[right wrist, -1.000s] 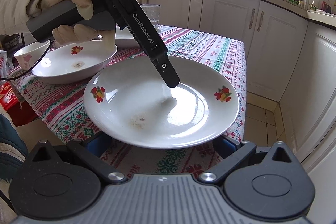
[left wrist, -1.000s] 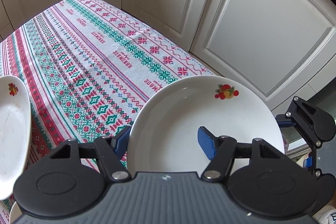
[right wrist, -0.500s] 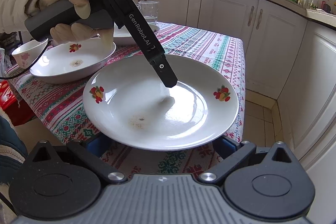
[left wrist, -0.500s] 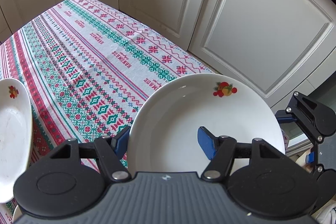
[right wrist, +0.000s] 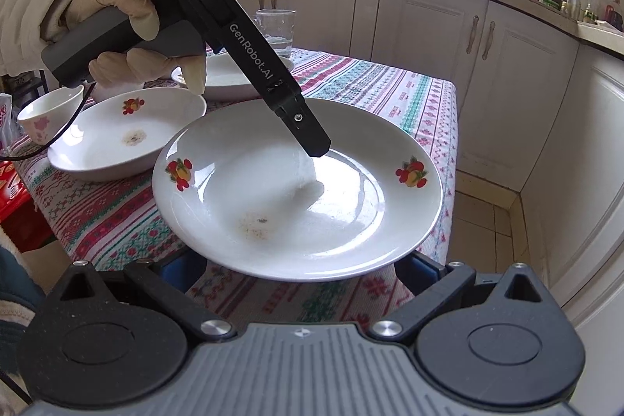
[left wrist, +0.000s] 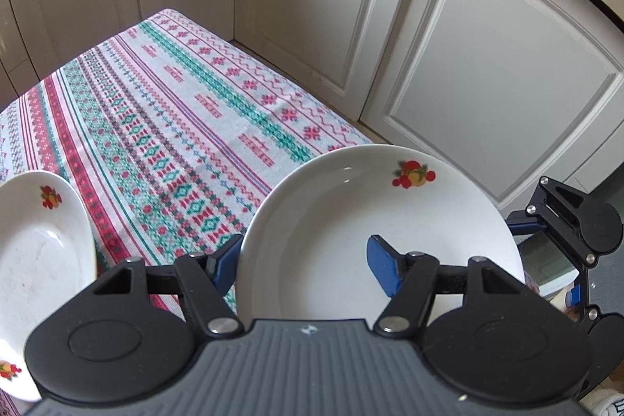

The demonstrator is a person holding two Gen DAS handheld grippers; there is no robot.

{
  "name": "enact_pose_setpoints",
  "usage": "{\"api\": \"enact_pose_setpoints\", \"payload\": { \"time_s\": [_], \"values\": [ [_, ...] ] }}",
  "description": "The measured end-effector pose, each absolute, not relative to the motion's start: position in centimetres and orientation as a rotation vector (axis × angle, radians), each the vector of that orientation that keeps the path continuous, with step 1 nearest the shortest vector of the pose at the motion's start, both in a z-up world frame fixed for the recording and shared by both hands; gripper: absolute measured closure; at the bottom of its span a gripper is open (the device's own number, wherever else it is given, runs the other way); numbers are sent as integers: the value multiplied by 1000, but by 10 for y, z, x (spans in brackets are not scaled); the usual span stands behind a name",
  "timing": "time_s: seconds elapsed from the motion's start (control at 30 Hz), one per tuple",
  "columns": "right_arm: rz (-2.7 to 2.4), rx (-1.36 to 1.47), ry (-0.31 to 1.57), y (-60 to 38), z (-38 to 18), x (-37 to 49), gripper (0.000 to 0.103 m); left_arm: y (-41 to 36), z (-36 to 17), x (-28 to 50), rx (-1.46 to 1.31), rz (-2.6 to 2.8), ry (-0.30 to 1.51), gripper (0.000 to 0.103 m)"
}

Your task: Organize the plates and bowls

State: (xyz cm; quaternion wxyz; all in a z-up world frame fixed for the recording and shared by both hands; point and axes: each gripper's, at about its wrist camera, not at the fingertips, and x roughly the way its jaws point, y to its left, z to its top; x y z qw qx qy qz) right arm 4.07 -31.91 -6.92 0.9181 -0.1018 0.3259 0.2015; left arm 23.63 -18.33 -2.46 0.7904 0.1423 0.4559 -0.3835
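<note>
the left tool (left wrist: pixel 308 266) grips a white fruit-print plate (left wrist: pixel 374 221) by its rim: one blue pad (left wrist: pixel 384 269) lies over the inner face and the other sits outside and under the rim, so the jaws are closed down onto the edge. in the right wrist view this same tool (right wrist: pixel 318 149) slants down from a gloved left hand (right wrist: pixel 128 38), its tip resting on the inside of the plate (right wrist: pixel 296 190).

the plate sits at the near corner of the bench (left wrist: pixel 163 127), above a red, green and white patterned cloth, its far edge reaching past the bench's end toward the cream cabinet doors (left wrist: pixel 487 73). whether it rests on the cloth or is lifted clear is hard to judge. a brownish smear marks its well.

the right tool (right wrist: pixel 300 269) is below the plate's near rim, its blue fingers spread wide to either side and partly hidden under the rim; it holds nothing that can be seen, and whether the fingers touch the plate is unclear.

left of the held plate lies a second fruit-print plate (right wrist: pixel 124 135), also stained at its middle. beyond it is a third white dish (right wrist: pixel 234 77), with a clear glass (right wrist: pixel 275 30) behind. a small white bowl with pink print (right wrist: pixel 50 112) sits at the far left edge of the bench.
</note>
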Motion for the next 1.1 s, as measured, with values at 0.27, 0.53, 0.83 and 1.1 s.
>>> {"api": "enact_pose_setpoints", "payload": {
  "time_s": [0.27,0.53,0.83,1.1],
  "values": [
    [432,-220,680,-318,-69,50,0,-184,-27,263,296,-793,955,36],
    [434,-236,698,-321,-74,74,0,-187,-34,280,287,-780,950,36],
    [426,-236,719,-320,-80,82,0,-190,-40,288,286,-770,949,36],
    [417,-246,719,-320,-80,83,0,-191,-46,290,292,-767,964,36]
  ]
}}
